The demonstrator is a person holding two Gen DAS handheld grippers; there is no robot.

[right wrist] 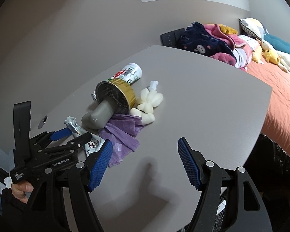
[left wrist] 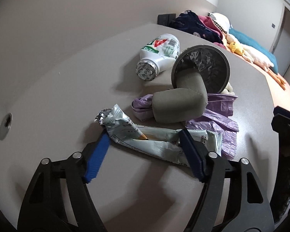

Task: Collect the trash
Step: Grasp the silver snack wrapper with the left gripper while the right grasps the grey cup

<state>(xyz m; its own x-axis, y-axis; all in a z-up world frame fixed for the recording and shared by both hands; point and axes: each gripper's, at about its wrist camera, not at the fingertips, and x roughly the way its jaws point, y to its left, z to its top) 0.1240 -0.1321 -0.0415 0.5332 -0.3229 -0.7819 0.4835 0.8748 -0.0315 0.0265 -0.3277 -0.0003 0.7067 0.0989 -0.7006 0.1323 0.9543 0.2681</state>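
Note:
A silver snack wrapper point(left wrist: 156, 141) lies flat on the grey table point(left wrist: 54, 100). My left gripper point(left wrist: 144, 133) is open with a blue finger at each side of the wrapper; it also shows in the right wrist view point(right wrist: 75, 132). Behind the wrapper lie a grey foam piece point(left wrist: 178, 106) stuck in a tipped gold can point(right wrist: 116, 94), a crumpled purple plastic bag point(left wrist: 222, 119), a white drink bottle point(left wrist: 160, 52) on its side, and white packing foam point(right wrist: 147, 104). My right gripper point(right wrist: 145, 147) is open and empty over bare table, right of the purple bag point(right wrist: 121, 135).
A round cable hole point(left wrist: 6, 122) sits in the table at the left. A bed with an orange cover point(right wrist: 284, 104), piled clothes point(right wrist: 208, 40) and soft toys point(right wrist: 274, 57) stands beyond the table's far right edge. A black bag point(right wrist: 276, 158) hangs by the table's right side.

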